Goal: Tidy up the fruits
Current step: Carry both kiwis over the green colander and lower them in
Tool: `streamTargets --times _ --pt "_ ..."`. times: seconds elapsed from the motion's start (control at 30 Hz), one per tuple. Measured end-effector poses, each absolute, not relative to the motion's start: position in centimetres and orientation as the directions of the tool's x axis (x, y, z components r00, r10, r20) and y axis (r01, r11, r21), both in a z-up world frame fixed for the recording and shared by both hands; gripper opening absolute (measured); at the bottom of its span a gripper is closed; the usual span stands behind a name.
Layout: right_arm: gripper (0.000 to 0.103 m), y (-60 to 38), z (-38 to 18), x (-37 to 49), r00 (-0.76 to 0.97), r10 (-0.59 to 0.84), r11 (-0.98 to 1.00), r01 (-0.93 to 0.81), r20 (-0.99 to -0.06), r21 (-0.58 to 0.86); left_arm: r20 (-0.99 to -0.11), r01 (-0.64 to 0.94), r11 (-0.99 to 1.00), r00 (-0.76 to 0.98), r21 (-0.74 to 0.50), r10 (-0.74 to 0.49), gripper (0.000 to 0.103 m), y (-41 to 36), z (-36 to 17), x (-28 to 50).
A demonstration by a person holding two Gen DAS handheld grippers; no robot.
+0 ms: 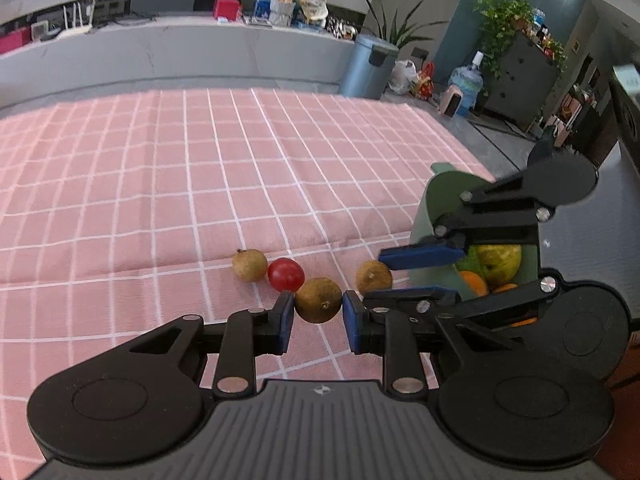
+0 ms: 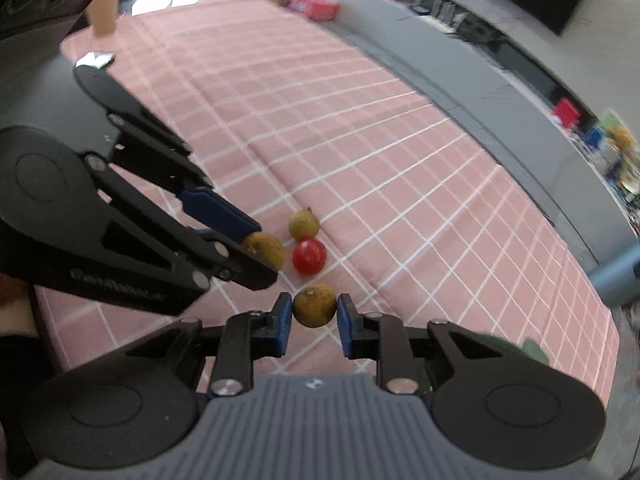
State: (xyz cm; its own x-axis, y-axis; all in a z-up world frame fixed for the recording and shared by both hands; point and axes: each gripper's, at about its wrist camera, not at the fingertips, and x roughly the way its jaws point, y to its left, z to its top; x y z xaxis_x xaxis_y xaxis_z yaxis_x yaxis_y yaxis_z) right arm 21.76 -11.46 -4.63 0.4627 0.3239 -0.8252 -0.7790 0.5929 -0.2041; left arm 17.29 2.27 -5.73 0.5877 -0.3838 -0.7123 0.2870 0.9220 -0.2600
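Three brown longans and a red cherry tomato lie on the pink checked cloth. My left gripper has its blue pads touching both sides of one longan. My right gripper has its pads against another longan; in the left wrist view that longan sits between the right gripper's fingers. The third longan lies free to the left of the tomato, and shows in the right wrist view behind the tomato. The left gripper's longan shows there too.
A green container holding a green apple and oranges stands at the right, behind the right gripper. A grey counter with clutter runs along the far side. A paper cup stands at the cloth's far corner.
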Motion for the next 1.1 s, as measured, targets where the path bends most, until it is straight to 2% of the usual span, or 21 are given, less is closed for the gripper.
streamTargets --times 0.37,0.53,1.1 --pt "0.020 -14.8 -2.3 16.0 0.606 0.400 0.827 -0.562 -0.687 -0.014 -0.672 0.286 0.927 0.639 -0.245 -0.374 0.029 1.9 -3.4 13.1" --pt "0.020 -16.7 -2.1 13.4 0.665 0.389 0.883 -0.467 -0.638 0.051 -0.663 0.287 0.927 0.648 -0.242 -0.374 0.029 1.1 -3.3 12.2" --pt "0.020 -24.0 -1.9 12.6 0.753 0.215 0.971 -0.232 -0.621 0.055 -0.635 0.398 0.891 0.635 -0.219 -0.440 0.029 -5.8 -2.1 13.7"
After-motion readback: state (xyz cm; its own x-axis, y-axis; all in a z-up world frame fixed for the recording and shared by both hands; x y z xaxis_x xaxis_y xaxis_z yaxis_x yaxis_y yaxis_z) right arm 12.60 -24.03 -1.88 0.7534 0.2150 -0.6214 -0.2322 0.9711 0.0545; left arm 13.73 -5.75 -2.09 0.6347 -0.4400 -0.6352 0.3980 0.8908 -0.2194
